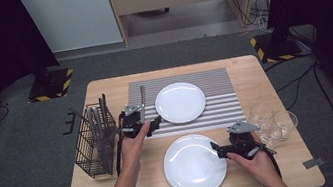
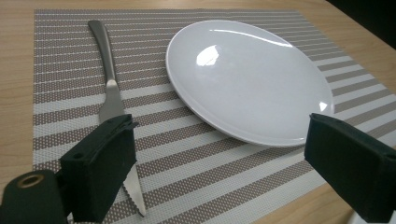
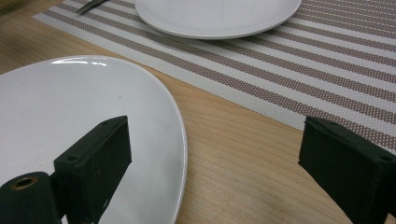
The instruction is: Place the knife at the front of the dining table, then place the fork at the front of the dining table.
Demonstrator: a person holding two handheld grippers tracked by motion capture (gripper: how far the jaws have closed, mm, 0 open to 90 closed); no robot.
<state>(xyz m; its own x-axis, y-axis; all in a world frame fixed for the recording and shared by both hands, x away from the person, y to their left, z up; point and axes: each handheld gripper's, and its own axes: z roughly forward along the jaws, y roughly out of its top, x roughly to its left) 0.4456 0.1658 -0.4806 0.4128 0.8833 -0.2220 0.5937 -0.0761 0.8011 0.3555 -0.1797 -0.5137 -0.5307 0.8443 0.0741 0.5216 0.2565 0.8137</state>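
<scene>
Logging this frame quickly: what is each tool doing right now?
Left tool: open, holding nothing; the knife lies on the striped placemat at its jaw.
Right tool: open, empty, at the near plate edge.

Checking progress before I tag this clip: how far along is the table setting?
Done: one plate on the striped placemat, knife laid beside it. In hand: nothing; left claw open over the knife's blade, right claw open at the plate stack. Left, probably: cutlery in the basket, glasses.
</scene>
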